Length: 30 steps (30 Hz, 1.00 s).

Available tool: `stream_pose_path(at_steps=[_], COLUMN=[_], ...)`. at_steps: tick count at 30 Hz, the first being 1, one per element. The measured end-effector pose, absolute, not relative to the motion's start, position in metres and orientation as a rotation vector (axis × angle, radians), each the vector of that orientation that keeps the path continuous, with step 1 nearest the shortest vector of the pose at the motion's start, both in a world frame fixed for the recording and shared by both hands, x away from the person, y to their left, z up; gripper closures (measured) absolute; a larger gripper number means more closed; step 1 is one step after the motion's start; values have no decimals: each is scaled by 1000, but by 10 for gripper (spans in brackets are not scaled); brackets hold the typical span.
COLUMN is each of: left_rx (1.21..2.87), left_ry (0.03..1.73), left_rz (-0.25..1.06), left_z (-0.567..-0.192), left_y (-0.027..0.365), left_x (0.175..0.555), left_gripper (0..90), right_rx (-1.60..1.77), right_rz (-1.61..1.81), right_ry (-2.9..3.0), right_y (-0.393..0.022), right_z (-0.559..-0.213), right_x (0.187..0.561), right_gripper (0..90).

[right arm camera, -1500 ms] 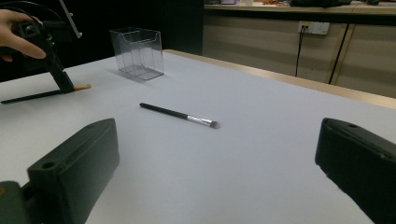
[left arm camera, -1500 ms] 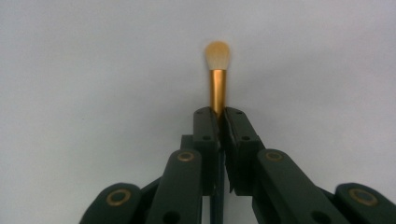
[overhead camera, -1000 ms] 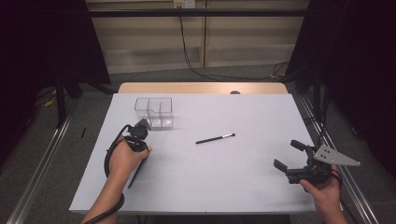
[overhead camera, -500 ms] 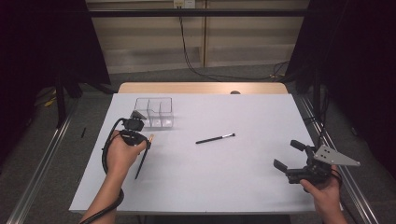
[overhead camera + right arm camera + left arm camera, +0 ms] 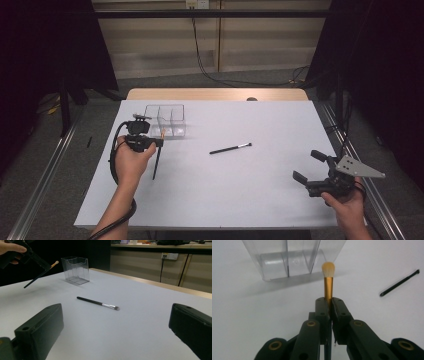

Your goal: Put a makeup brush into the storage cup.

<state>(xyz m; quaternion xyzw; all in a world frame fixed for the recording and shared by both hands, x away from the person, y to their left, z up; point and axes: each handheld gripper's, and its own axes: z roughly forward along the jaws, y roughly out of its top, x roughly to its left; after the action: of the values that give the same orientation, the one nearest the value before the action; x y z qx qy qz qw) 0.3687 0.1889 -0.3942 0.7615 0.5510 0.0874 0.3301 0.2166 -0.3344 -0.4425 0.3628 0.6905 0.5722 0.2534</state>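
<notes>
Brush handling was the work in hand, and the clear organizer (image 5: 167, 121) served as the landmark. The left gripper (image 5: 329, 305) was clamped on a gold-ferruled brush (image 5: 328, 281), its pale bristle head up in the air just short of the organizer's near wall and its dark handle slanting down toward the person. From the right gripper view, that brush (image 5: 40, 275) hung clear of the table (image 5: 260, 195), to the near-left of the organizer (image 5: 75, 269). A second brush (image 5: 230, 148), black with a silver ferrule, lay flat on the table to the right of the organizer, well apart from it. The right gripper (image 5: 314, 170) rested far to the right of the organizer, jaws spread wide with nothing between them.

Risk, as I judged it, lay in the narrow grip: the pads pinched only the ferrule, so the long handle could swing or slip as the brush was tipped. Approaching too low, the bristle head might catch the organizer's rim and nudge the light box across the table, or land in the wrong compartment.
</notes>
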Motion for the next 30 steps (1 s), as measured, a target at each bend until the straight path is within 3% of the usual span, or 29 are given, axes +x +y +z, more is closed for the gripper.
stream_pose_path(at_steps=[30], left_rx=[1606], left_ry=[1179], left_rz=[488], left_z=[-371], left_y=[197], left_x=[355], left_gripper=[841], right_rx=[988], right_rz=[1553], right_ry=[1878], right_y=[-335], right_z=[-442], right_x=[216], right_gripper=[0])
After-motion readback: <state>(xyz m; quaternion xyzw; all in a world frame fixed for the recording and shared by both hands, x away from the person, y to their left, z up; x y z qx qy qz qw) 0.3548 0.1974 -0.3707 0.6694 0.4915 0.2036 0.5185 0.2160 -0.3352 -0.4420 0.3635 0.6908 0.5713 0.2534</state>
